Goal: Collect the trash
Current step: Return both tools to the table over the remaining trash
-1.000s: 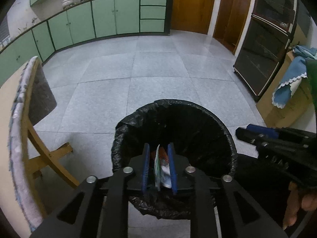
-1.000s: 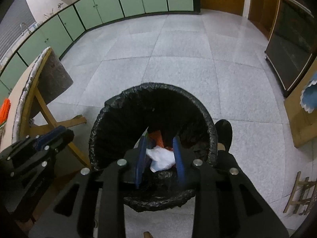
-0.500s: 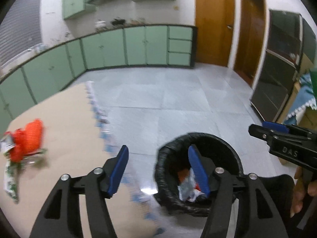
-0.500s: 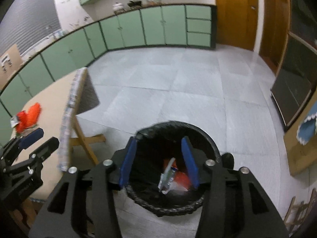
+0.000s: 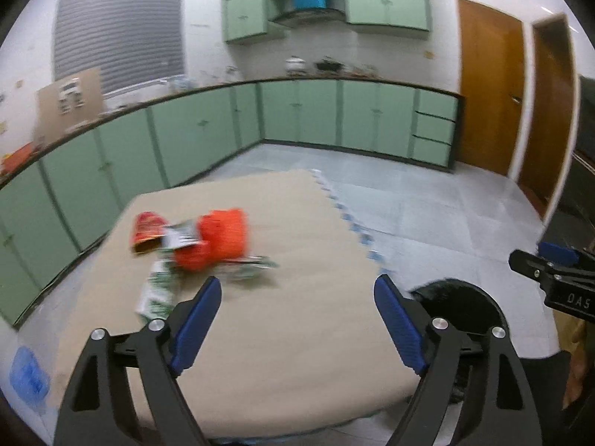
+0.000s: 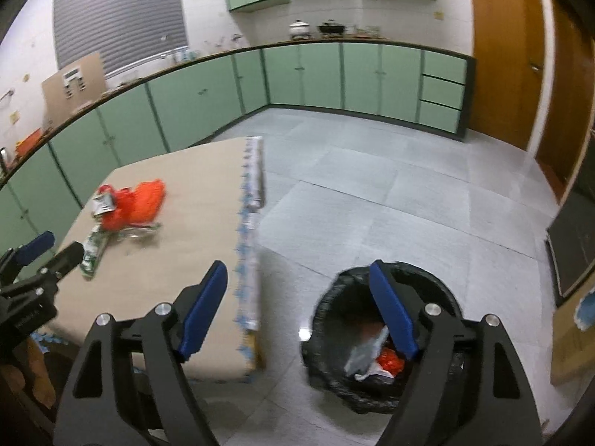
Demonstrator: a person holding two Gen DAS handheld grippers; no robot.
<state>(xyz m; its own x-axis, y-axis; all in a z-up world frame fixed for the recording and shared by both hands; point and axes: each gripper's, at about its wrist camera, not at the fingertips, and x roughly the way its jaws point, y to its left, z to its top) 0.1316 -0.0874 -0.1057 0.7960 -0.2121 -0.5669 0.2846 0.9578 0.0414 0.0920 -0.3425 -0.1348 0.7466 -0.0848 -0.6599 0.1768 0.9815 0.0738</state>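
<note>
Above the table's near edge, left gripper (image 5: pixel 297 297) and right gripper (image 6: pixel 297 282) both spread wide, jaws just opened, nothing between. Remaining trash pile (image 5: pixel 193 245) sits mid-table (image 5: pixel 297 353); bin (image 6: pixel 334 297) beside it. Advice: approach low, pinch one orange wrapper (image 5: pixel 223 238) at its edge, not the heap.

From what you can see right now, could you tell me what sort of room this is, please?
Most likely a home kitchen: green cabinets under a long counter, pots on it, and a range hood between the wall cupboards.
</note>
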